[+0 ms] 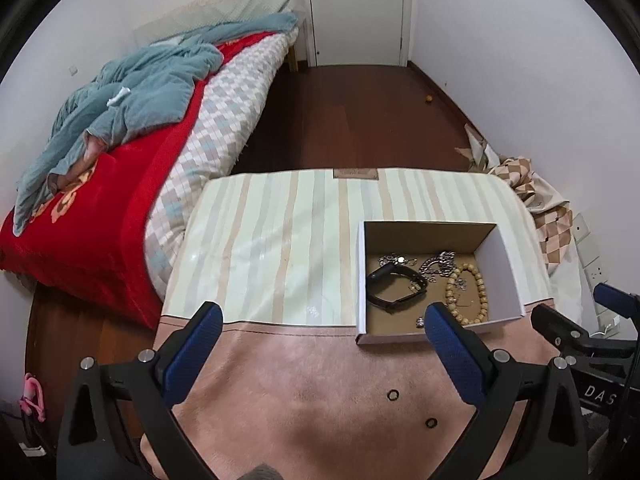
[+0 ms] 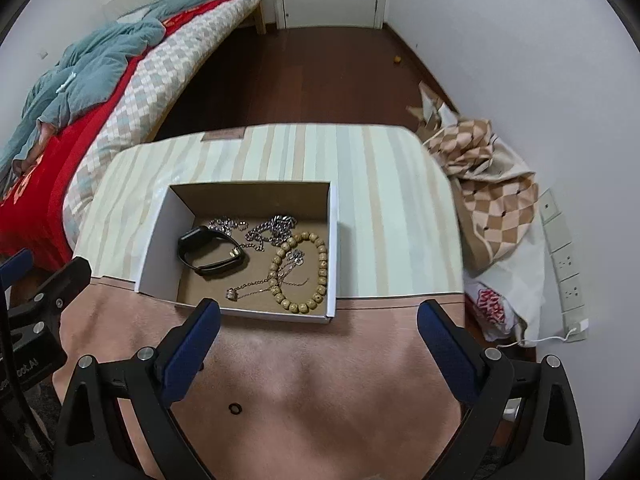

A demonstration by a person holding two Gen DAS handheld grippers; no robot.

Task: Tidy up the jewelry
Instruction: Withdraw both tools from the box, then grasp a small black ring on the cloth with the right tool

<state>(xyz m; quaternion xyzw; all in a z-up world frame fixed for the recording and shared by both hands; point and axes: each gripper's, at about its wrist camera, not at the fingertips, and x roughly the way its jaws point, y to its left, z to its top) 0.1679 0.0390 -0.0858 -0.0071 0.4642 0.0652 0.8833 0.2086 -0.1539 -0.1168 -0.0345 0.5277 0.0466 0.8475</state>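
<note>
An open cardboard box (image 1: 504, 272) (image 2: 160, 240) sits on the table. It holds a black watch band (image 1: 394, 284) (image 2: 212, 252), silver chains (image 1: 436, 262) (image 2: 272, 228), a wooden bead bracelet (image 1: 474, 292) (image 2: 312, 272) and a thin gold necklace (image 2: 256, 288). Two small black rings (image 1: 393, 395) (image 1: 431, 423) lie on the pink cloth in front of the box; one ring shows in the right wrist view (image 2: 235, 408). My left gripper (image 1: 324, 320) is open and empty above the cloth. My right gripper (image 2: 318, 316) is open and empty at the box's near edge.
The table has a striped mat (image 1: 280, 240) and pink cloth (image 1: 320, 380). A bed with red and blue covers (image 1: 120, 140) stands to the left. A checkered cloth pile (image 2: 492, 184) and a power strip (image 2: 564, 264) lie to the right. A door (image 1: 356, 8) is at the back.
</note>
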